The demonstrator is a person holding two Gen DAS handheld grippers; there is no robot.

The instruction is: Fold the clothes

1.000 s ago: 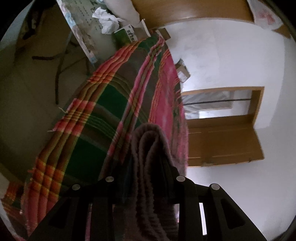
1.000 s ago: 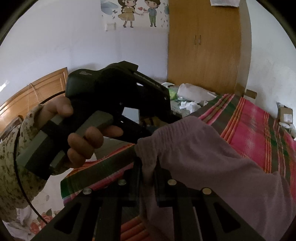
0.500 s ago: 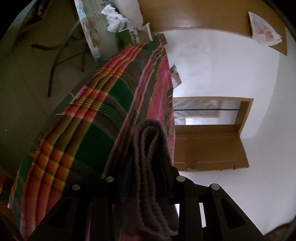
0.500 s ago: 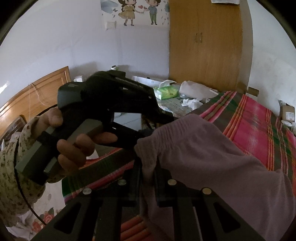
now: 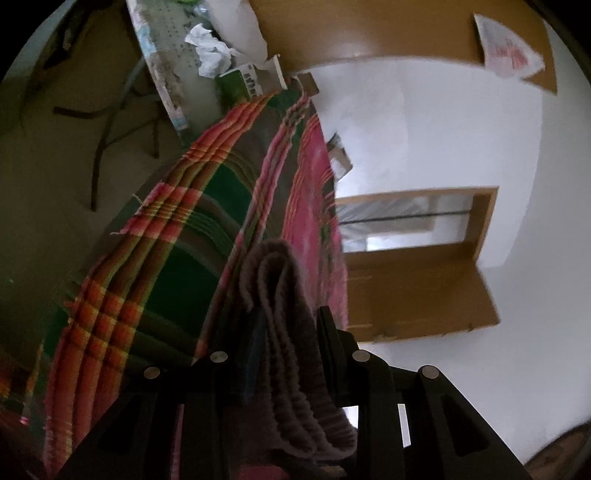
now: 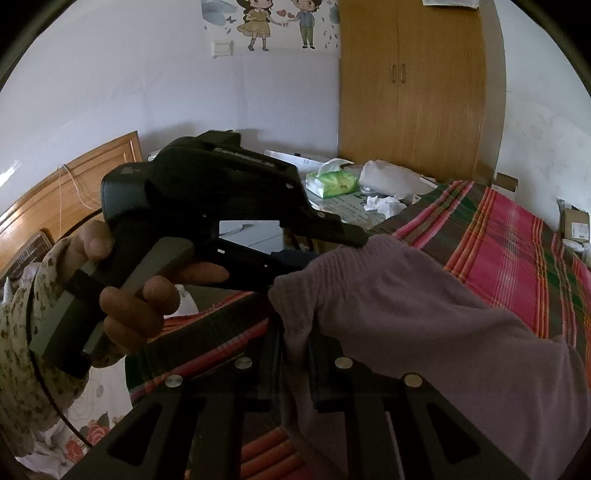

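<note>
Looking along the left gripper point(image 5: 288, 332): clamped tight on the ribbed waistband of the mauve garment point(image 5: 284, 332), folded double between the fingers and held up off the plaid bedspread point(image 5: 177, 258). Compared with half a second before, swung slightly, so that the door frame point(image 5: 417, 258) sat further right and more of the bedspread's red-and-green side showed. Beyond the bed edge, crumpled white tissue point(image 5: 210, 55) and a green carton point(image 5: 243, 83) on a cluttered table point(image 5: 162, 66); dim floor to the left.

Looking along the right gripper point(image 6: 295, 347): likewise closed on a corner of the same garment point(image 6: 424, 332), its cloth spread off to the right and hiding much of the bedspread point(image 6: 517, 240). Little altered from the earlier frame, only the other tool shifted a touch lower and nearer. That black left gripper body point(image 6: 221, 206), gripped by a hand point(image 6: 129, 295) in a flowered sleeve point(image 6: 22, 350), blocked the middle of the view. Behind it, a green tissue pack point(image 6: 332, 182), a white plastic bag point(image 6: 391, 177), a wooden wardrobe point(image 6: 410, 88) and a cartoon sticker point(image 6: 277, 22) on the wall.
</note>
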